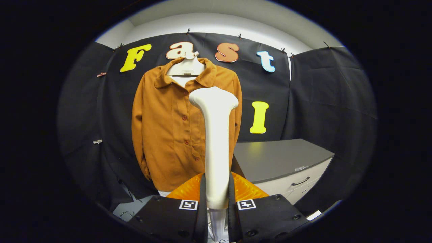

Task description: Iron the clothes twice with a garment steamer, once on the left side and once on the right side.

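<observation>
The gripper is clamping the handle of a white garment steamer, both fingers pressing on the lower part of its shaft, so the jaws are closed on it and the tool is standing upright between them with its flared head rising ahead toward the clothing. An orange-brown button-up shirt is hanging on a pale hanger against the booth's black cloth wall, beyond the steamer head and mostly to its left; a grey cabinet with a drawer handle is sitting lower down to the right of the shirt. The steamer is looking rigid and smooth-skinned, probably a little slippery and top-heavy with the head so far above the grip, so holding it low on the shaft is giving reach but asking for a firm squeeze to stop it pivoting. The shirt is looking light and soft, likely to sway or bunch if the head is pushed hard, so gentle downward passes seem wise. Neither side's pass is looking started yet.
</observation>
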A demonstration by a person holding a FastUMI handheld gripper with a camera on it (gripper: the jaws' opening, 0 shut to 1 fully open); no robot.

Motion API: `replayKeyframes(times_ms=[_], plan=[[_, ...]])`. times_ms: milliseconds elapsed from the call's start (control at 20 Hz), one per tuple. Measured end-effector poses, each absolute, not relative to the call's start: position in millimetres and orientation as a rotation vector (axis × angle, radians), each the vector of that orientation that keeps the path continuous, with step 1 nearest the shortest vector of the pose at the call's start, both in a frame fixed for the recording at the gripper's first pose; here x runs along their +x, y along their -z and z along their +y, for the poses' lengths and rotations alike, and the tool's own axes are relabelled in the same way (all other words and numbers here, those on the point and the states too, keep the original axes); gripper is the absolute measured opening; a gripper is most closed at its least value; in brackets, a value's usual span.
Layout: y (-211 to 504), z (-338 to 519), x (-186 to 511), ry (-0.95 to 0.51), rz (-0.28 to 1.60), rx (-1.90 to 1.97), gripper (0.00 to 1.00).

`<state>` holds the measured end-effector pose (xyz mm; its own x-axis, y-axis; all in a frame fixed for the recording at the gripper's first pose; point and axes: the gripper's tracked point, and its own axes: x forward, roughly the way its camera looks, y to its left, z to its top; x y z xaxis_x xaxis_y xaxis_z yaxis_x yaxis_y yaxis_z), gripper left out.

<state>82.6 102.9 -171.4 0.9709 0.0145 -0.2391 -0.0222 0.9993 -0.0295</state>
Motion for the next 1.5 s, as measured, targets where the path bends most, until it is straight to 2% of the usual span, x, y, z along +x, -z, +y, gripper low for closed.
replayKeyframes(times_ms=[350,650,1100,1500], plan=[[104.6,155.1,97.9,-0.052,0.091,-0.072,0.27],[96.4,221.0,124.3,-0.102,0.043,-0.113,0.27],[139.1,277.4,167.2,-0.102,0.047,-0.21,0.27],[211.2,276.6,192.0,-0.082,0.193,-0.246,0.27]])
